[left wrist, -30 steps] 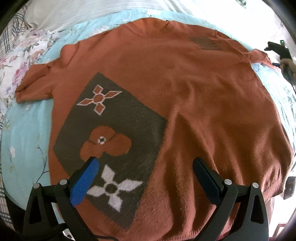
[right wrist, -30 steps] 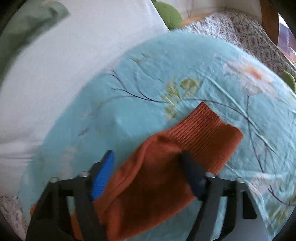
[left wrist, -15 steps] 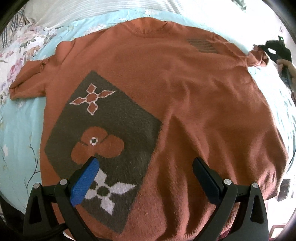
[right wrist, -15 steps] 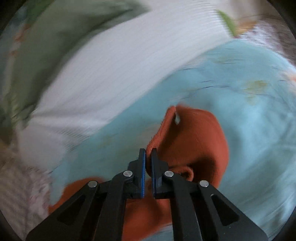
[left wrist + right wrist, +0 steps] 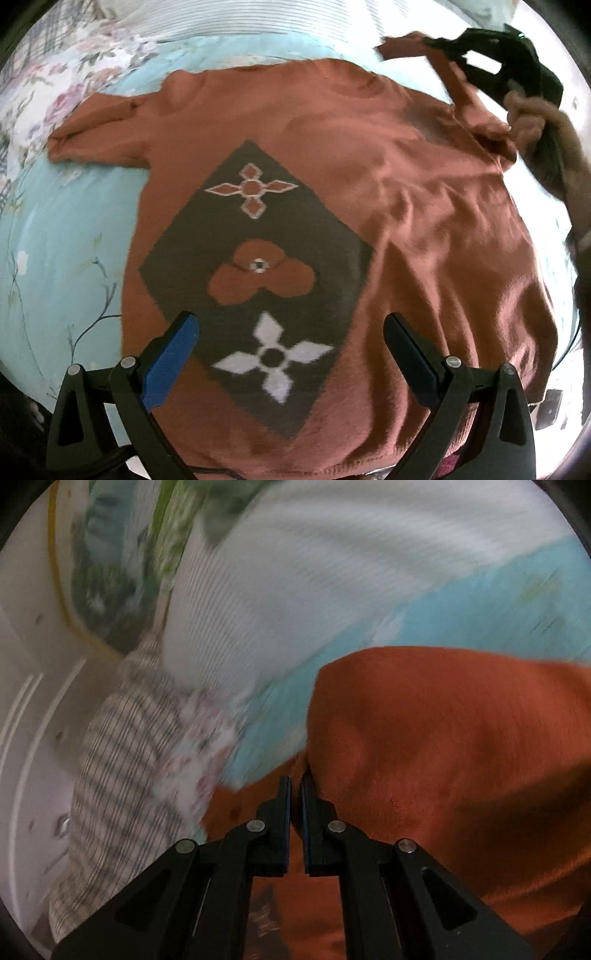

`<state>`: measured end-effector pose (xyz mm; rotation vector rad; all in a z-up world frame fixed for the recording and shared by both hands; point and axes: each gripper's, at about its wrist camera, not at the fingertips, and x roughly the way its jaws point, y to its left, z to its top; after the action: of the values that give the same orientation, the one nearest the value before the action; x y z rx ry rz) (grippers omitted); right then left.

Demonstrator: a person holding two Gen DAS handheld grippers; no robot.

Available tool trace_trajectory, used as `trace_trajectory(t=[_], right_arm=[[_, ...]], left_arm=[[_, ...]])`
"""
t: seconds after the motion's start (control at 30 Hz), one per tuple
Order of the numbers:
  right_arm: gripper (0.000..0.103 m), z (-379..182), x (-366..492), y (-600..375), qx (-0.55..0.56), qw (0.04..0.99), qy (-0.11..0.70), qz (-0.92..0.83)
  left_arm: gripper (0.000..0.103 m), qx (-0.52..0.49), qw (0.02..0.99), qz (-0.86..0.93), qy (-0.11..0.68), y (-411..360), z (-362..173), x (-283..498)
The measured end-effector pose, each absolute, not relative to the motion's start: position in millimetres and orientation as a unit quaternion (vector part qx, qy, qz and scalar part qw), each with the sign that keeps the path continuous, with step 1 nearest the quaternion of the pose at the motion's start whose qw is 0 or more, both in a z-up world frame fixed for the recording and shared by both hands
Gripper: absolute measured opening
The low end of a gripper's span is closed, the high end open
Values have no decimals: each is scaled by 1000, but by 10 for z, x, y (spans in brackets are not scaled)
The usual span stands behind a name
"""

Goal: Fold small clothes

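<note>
One sleeve (image 5: 454, 77) has come off the bed (image 5: 70, 236): my right tongs (image 5: 296, 777), pinched shut on it, now carry it at one o'clock over the sweater (image 5: 369, 155). Left tongs (image 5: 288, 325) hover wide open, empty. First fold looks underway.

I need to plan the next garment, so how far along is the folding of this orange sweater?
Barely begun. Done: the orange sweater is laid out front up on the blue sheet. In hand: the right claw is shut on the sleeve and lifts it above the body. Left: the other sleeve lies flat and unfolded, the left claw hangs open above the hem, and the body has no fold yet.
</note>
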<state>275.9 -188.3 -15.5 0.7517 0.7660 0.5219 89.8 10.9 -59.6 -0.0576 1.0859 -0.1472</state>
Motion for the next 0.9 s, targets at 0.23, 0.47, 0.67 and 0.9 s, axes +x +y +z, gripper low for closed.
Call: trace_trajectory(t=[0.23,0.47,0.67,0.9], right_arm=[[6,-622,2646,-1240,323,790,425,300],[20,-851,2569,-1285,301,777,476,281],[67,-695,2222,-1501,287,798,456,270],[67,-545,1635,-1974,319,823,421,208]], left_arm=[[100,-72,857,-58,507,442,-581,963],[100,-111,864,-65,487,624,-540,1186],[100,-143,867,-93,468,696,-413,1769],[100,-190,843,-118,489,591,-626,2633]])
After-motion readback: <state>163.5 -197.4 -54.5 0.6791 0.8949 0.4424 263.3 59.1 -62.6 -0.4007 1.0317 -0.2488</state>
